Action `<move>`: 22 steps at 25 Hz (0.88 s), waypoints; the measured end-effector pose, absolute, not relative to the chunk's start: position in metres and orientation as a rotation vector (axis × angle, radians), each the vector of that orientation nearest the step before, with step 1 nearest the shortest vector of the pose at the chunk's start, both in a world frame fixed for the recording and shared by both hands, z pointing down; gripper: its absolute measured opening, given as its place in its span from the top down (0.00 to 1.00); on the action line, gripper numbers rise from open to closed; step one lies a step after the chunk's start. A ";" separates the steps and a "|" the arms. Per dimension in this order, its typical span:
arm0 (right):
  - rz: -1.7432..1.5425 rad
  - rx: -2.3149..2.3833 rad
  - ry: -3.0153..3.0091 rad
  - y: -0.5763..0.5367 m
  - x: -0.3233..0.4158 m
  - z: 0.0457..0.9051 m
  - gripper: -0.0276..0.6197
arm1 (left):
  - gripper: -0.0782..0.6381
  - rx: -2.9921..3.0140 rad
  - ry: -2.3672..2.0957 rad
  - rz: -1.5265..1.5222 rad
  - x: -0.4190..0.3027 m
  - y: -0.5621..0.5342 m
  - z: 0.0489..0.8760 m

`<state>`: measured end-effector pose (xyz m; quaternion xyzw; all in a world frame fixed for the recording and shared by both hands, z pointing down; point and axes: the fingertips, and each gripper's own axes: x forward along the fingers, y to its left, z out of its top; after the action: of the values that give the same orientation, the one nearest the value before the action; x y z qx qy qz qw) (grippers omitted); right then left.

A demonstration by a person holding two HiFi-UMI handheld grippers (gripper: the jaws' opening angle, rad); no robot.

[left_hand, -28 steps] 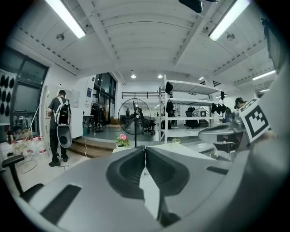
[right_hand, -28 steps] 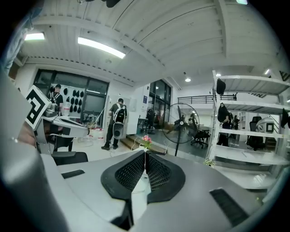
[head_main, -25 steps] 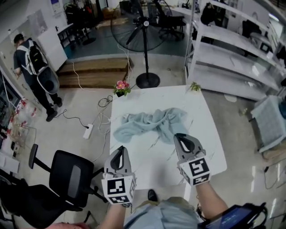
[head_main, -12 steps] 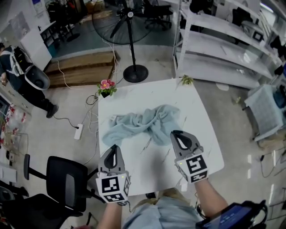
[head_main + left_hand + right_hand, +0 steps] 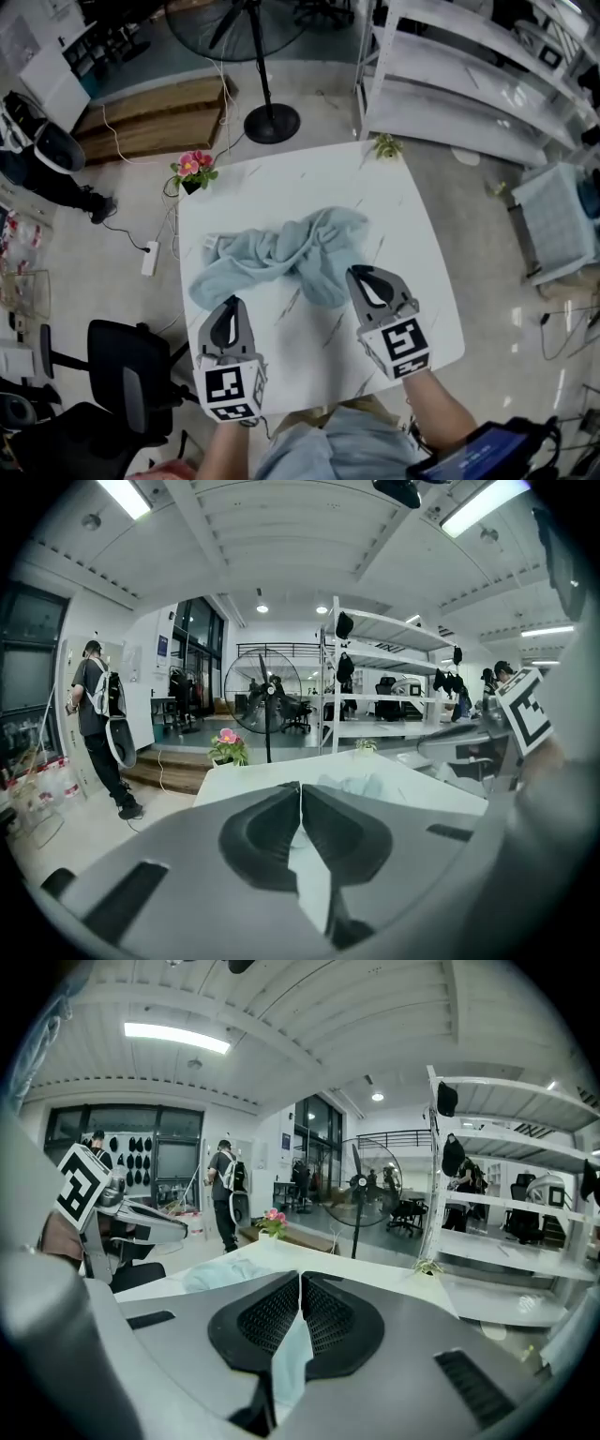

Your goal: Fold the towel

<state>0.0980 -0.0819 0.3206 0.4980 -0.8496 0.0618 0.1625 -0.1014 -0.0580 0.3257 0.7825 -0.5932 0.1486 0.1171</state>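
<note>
Head view: towel (image 5: 281, 255) on table (image 5: 281, 192); flowers (image 5: 192, 167), small plant (image 5: 384, 145) at far corners

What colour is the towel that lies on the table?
Pale blue-green towel; the head view shows it best.

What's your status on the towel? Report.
Left gripper shut, right gripper shut. Crumpled light-blue cloth towel unfolded on white marble-look table. Nothing between grippers and towel.
</note>
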 end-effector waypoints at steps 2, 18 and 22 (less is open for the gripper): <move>0.208 1.402 -2.416 -0.086 0.102 0.333 0.92 | 0.88 2.282 -1.723 0.465 -0.096 -0.063 0.335; 0.313 1.167 -2.466 -0.133 0.067 0.399 0.88 | 0.87 2.235 -1.643 0.555 -0.085 -0.121 0.397; 0.262 1.027 -2.531 -0.139 0.049 0.402 0.80 | 0.74 2.321 -1.589 0.605 -0.085 -0.131 0.399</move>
<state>0.0487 -0.1389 0.4023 0.3671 -0.9041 0.0938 0.1975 -0.0849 -0.1315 0.3986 0.7996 -0.5476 0.2084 0.1319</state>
